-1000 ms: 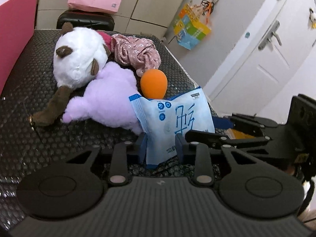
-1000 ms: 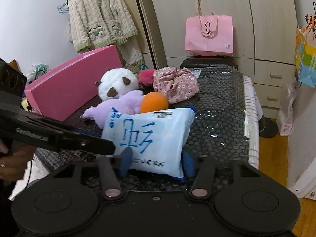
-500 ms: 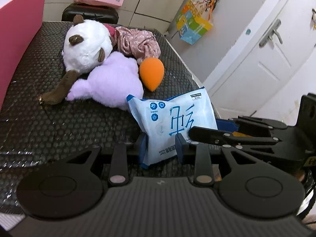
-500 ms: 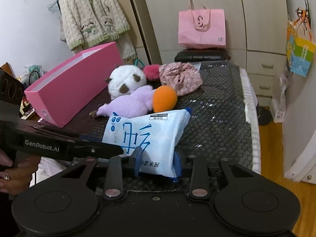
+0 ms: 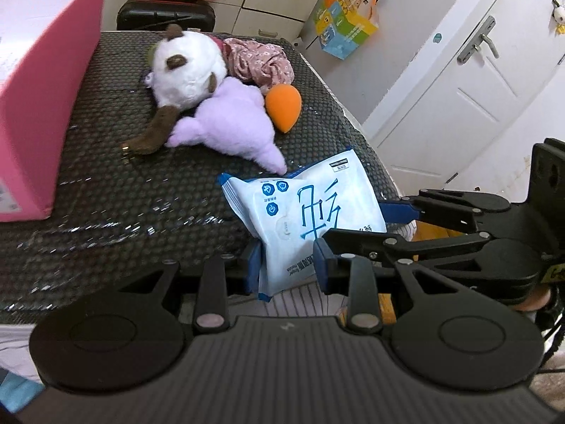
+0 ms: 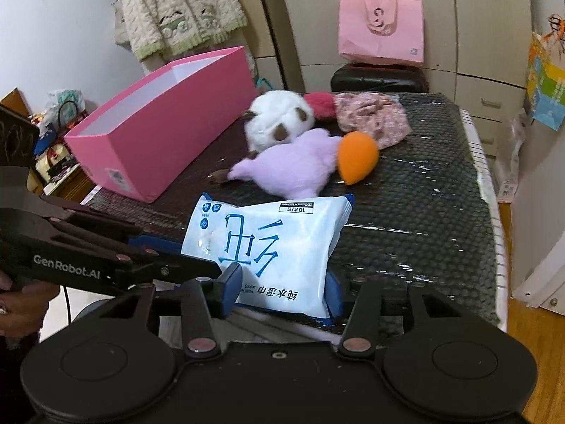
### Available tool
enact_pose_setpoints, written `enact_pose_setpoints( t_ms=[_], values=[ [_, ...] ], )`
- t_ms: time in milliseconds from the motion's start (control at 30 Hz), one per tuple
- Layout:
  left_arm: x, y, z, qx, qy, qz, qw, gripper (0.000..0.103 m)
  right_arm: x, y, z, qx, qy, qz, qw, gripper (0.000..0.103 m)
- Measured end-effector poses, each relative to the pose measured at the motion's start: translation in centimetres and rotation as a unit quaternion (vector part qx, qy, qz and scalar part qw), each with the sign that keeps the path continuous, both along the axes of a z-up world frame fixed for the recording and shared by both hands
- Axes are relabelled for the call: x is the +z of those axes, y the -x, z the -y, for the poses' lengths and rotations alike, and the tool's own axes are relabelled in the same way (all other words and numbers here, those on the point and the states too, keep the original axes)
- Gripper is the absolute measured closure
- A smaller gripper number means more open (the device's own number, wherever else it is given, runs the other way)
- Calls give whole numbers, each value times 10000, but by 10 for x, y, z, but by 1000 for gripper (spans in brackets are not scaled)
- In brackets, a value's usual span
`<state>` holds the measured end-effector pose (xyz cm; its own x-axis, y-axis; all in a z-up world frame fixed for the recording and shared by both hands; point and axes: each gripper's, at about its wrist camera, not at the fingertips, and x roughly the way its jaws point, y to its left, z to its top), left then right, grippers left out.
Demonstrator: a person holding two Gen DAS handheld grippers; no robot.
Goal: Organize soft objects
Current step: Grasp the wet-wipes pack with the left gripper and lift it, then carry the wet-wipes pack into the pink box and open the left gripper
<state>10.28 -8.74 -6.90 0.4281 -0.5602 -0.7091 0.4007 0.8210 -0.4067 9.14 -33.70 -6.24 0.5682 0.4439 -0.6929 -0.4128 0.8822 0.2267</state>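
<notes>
Both claws, left claw (image 5: pixel 287 265) and right claw (image 6: pixel 282 291), are clamped on the near edges of the wipes pack (image 6: pixel 268 247), held over the tabletop's (image 6: pixel 423 219) near edge. Soft, slick film likely slips; pinching the sealed seam seems safest.
</notes>
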Motion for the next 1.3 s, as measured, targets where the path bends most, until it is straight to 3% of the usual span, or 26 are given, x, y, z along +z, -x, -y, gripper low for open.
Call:
enact_pose_setpoints(
  t_ms=[367, 500, 733, 900, 1100, 1300],
  values=[
    [31, 26, -63, 342, -48, 206, 9992, 73, 24, 17, -54, 606, -145, 6, 9981, 45],
    [54, 37, -85, 568, -161, 733, 9956, 73, 42, 16, -77, 713, -324, 328, 9964, 43],
    [80, 35, -121, 892, -265, 1175, 9887, 72, 72, 6, -120, 1031, -293, 915, 9900, 36],
    [91, 18, -144, 1215, -253, 1411, 9822, 73, 88, -17, -149, 1130, -214, 1051, 9878, 36],
    [95, -15, -170, 1488, -43, 1380, 9792, 72, 99, -50, -174, 1259, -211, 1145, 9852, 36],
    [97, -54, -188, 1649, -211, 1353, 9767, 71, 99, -82, -201, 1483, 99, 1308, 9802, 40]
  ],
)
